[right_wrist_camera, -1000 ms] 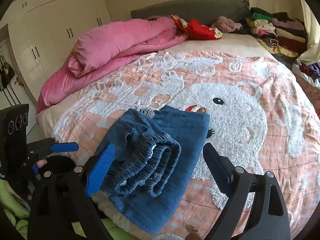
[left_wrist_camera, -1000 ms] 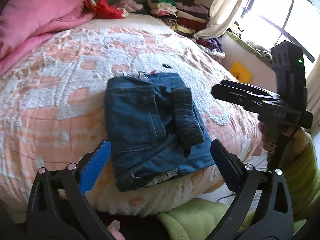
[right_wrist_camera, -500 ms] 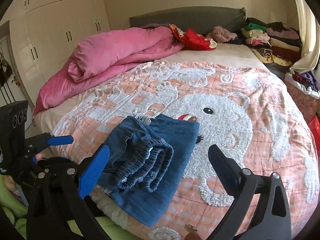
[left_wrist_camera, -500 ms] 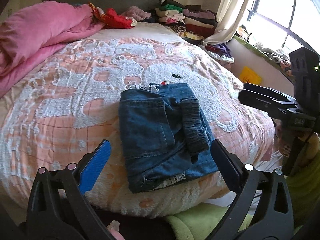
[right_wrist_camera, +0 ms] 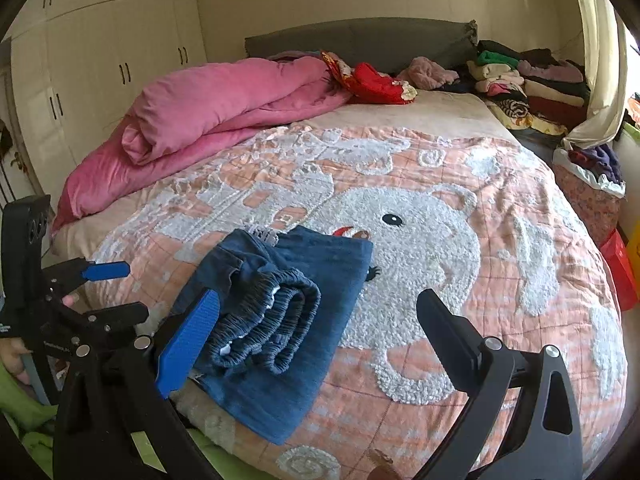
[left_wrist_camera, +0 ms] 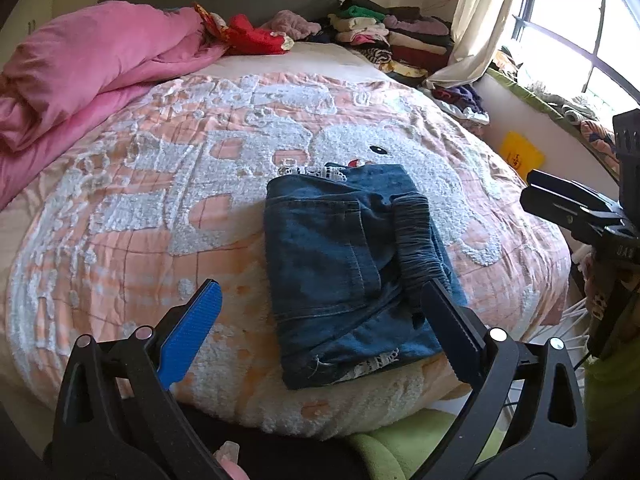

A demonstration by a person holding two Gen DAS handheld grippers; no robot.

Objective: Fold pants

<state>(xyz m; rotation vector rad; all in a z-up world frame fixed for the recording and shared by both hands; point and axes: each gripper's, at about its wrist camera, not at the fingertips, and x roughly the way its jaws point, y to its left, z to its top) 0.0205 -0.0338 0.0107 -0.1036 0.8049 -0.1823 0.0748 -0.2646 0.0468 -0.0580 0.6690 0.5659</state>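
Observation:
The blue denim pants (left_wrist_camera: pixel 352 264) lie folded in a compact rectangle near the front edge of the bed, elastic waistband on top; they also show in the right wrist view (right_wrist_camera: pixel 276 320). My left gripper (left_wrist_camera: pixel 320 320) is open and empty, held back from the pants above the bed's edge. My right gripper (right_wrist_camera: pixel 316 328) is open and empty, held back off the pants on their right side. Each gripper shows in the other's view: the right one (left_wrist_camera: pixel 576 204) and the left one (right_wrist_camera: pixel 108 292).
The bed (right_wrist_camera: pixel 480 280) has a peach quilt with a white bear. A pink duvet (right_wrist_camera: pixel 224 112) lies at the far left. Stacked folded clothes (right_wrist_camera: pixel 528 80) and red cloth (right_wrist_camera: pixel 376 84) sit by the headboard. White wardrobes (right_wrist_camera: pixel 100 60) stand left; a window (left_wrist_camera: pixel 580 40) is at right.
Both grippers have pulled back and risen away from the folded pants, so more of the bed shows. The pants have not moved.

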